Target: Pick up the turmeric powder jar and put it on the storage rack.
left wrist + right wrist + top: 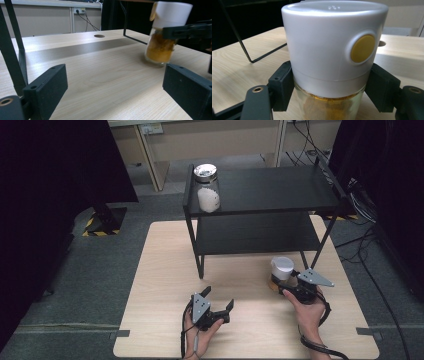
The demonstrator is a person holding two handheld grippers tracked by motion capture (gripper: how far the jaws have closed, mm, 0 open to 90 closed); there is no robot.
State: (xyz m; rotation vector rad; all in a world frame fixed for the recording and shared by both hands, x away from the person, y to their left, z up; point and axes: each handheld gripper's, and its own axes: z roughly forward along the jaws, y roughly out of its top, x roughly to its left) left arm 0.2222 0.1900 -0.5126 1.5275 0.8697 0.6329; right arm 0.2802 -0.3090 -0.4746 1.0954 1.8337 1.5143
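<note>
Near the shelf's foot, right gripper (286, 287) clamps the spice jar (280, 273); left gripper (218, 300) gapes.

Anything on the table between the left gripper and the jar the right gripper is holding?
No. In the left gripper view, only bare table lies between the left gripper and the spice jar, which the right gripper grips.

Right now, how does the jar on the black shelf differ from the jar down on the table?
The shelf jar holds something white under a shiny silvery lid; the table jar holds orange-yellow contents under a tall white cap. The shelf jar stands free on the top shelf, while the table jar is clamped at its neck by the right claw. Both are small clear glass jars with closed tops.
</note>
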